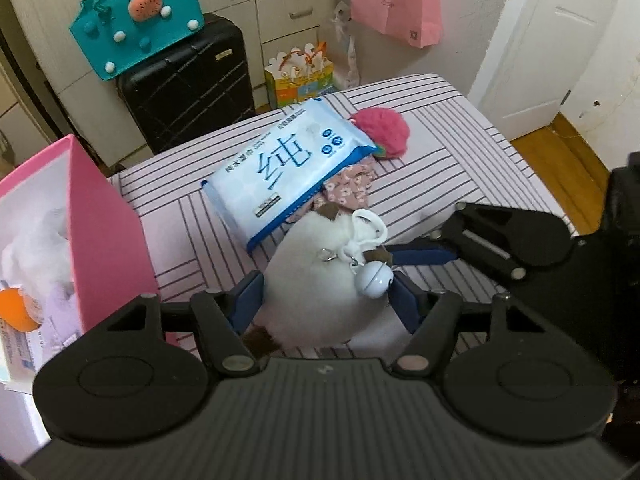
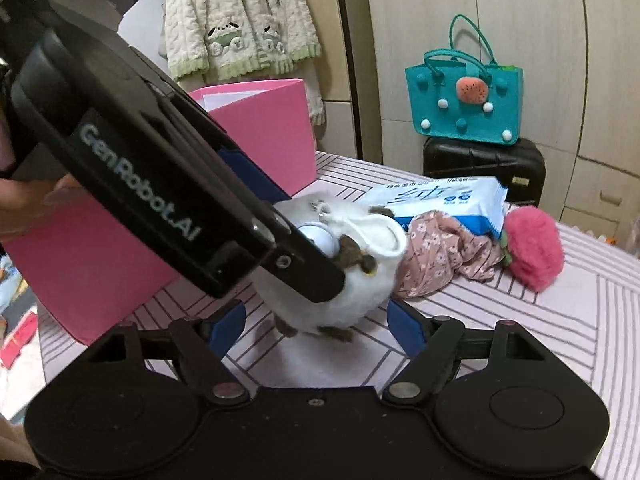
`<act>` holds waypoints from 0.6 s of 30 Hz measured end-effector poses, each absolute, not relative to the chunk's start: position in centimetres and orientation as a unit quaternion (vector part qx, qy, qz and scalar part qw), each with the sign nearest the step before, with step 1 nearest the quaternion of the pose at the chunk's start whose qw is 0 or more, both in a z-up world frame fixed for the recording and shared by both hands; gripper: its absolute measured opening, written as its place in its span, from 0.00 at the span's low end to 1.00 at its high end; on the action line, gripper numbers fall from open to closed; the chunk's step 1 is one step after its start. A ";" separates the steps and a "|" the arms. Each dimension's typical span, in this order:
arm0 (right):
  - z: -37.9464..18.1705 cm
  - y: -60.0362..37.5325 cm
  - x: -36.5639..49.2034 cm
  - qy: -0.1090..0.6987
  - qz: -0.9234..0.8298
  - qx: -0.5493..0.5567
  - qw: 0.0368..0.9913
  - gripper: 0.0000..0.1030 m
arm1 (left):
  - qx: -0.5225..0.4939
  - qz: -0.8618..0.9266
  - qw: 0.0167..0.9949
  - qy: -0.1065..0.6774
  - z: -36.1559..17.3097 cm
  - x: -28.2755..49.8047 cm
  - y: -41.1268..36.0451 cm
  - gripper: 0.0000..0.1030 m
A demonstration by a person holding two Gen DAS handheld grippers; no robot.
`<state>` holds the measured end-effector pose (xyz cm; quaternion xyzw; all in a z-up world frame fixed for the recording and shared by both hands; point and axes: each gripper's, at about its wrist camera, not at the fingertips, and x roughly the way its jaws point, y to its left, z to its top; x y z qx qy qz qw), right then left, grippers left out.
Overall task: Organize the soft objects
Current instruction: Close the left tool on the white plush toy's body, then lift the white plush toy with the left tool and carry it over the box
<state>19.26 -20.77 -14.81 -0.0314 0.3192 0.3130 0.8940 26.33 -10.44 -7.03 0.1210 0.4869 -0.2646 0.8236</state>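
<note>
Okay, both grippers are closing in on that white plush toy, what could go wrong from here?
1. The white plush toy carries a bell and clip ring; a pad of the left gripper could snag them.
2. The right gripper crowds the same toy, so the two may collide.
3. The wet wipes pack lies right beside the toy, seemingly touching it, and could get dragged along.

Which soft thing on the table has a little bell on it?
The white plush toy, between the left gripper's fingers. The pink pom-pom and flowery cloth have none.
</note>
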 end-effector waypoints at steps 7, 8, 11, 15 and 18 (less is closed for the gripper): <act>-15.3 -20.6 19.2 0.309 0.304 -0.031 0.901 0.63 | 0.120 -0.259 0.815 0.505 -7.4 26.2 -10.6 0.60; -15.4 -20.6 19.2 0.310 0.304 -0.029 0.901 0.62 | 0.122 -0.261 0.815 0.503 -7.3 26.1 -10.6 0.60; -15.4 -20.4 19.0 0.304 0.299 -0.035 0.904 0.61 | 0.129 -0.256 0.818 0.499 -7.4 25.8 -10.8 0.59; -15.2 -19.9 18.2 0.297 0.289 -0.051 0.909 0.60 | 0.132 -0.255 0.819 0.496 -7.3 25.3 -10.9 0.59; -14.8 -20.0 17.6 0.301 0.288 -0.046 0.908 0.60 | 0.133 -0.262 0.818 0.494 -7.1 24.5 -10.7 0.59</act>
